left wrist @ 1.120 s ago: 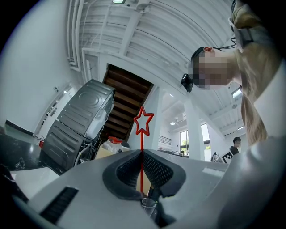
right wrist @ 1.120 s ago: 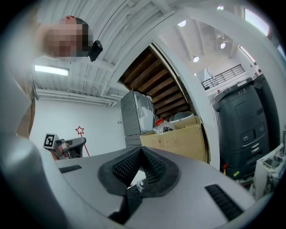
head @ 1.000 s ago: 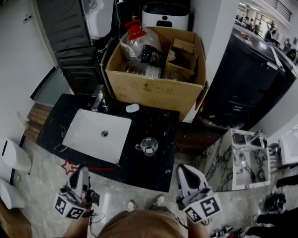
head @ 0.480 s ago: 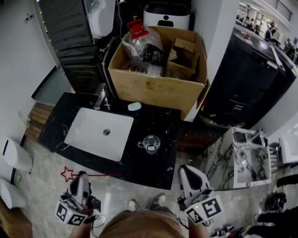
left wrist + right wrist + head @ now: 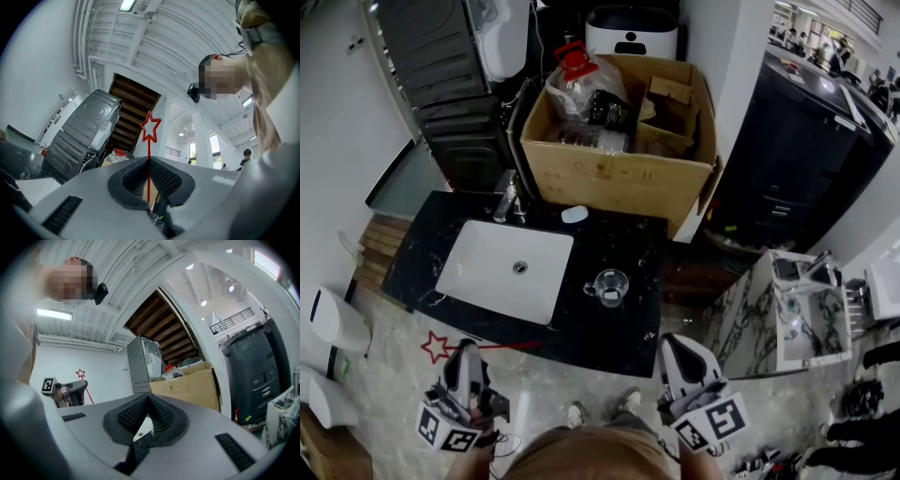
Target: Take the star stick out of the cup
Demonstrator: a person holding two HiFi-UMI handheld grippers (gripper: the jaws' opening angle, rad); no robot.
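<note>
Grip: left gripper (image 5: 467, 348) jaws clamped on star stick (image 5: 492, 346), now slightly farther from cup (image 5: 608, 286) | right gripper (image 5: 668, 345) jaws together, empty

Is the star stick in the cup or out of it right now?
Out. The left gripper is shut on the star stick, holding it near the counter's front edge, well apart from the cup.

No legible text or numbers
</note>
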